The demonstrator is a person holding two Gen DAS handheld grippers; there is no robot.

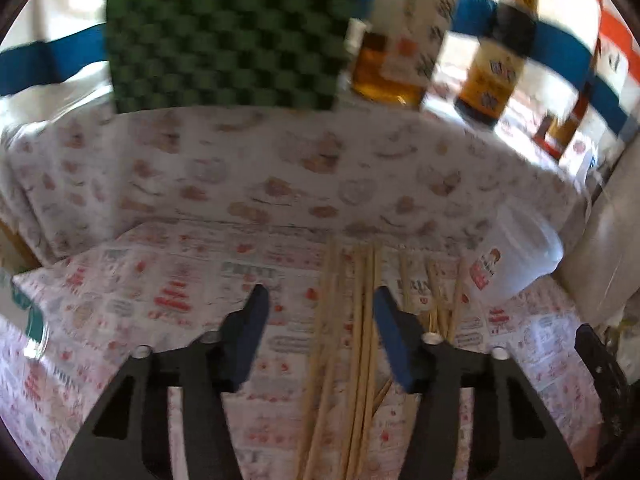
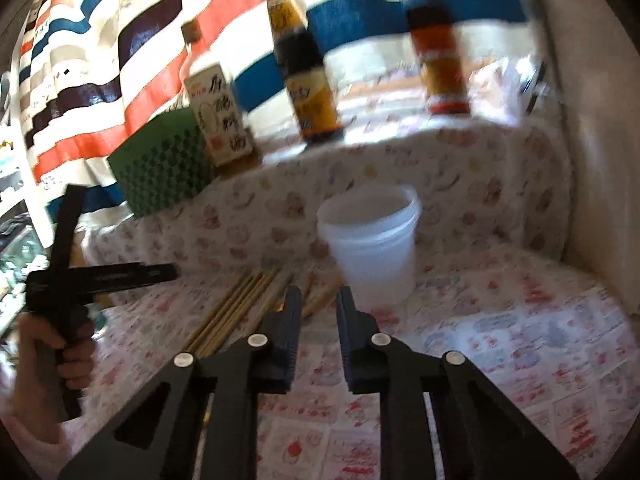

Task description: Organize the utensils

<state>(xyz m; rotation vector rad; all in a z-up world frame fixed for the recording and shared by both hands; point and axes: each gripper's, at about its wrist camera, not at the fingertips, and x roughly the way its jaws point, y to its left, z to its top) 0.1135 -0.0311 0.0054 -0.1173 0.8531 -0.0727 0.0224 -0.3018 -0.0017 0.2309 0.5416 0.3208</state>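
Several bamboo chopsticks (image 1: pixel 360 340) lie side by side on the patterned tablecloth; they also show in the right wrist view (image 2: pixel 236 304). My left gripper (image 1: pixel 320 292) is open above them, with most of the sticks between its fingers and nothing held. A white translucent plastic cup (image 2: pixel 372 240) stands upright just past the sticks; it also shows in the left wrist view (image 1: pixel 516 256) at the right. My right gripper (image 2: pixel 318 294) is open and empty, a little in front of the cup and right of the sticks.
A raised ledge at the back carries a green checkered box (image 1: pixel 228 36), a carton (image 2: pixel 220 116) and several sauce bottles (image 2: pixel 308 68). A striped cloth hangs behind. A wall (image 2: pixel 592 160) closes the right side. The left gripper's body (image 2: pixel 76 280) is at the left.
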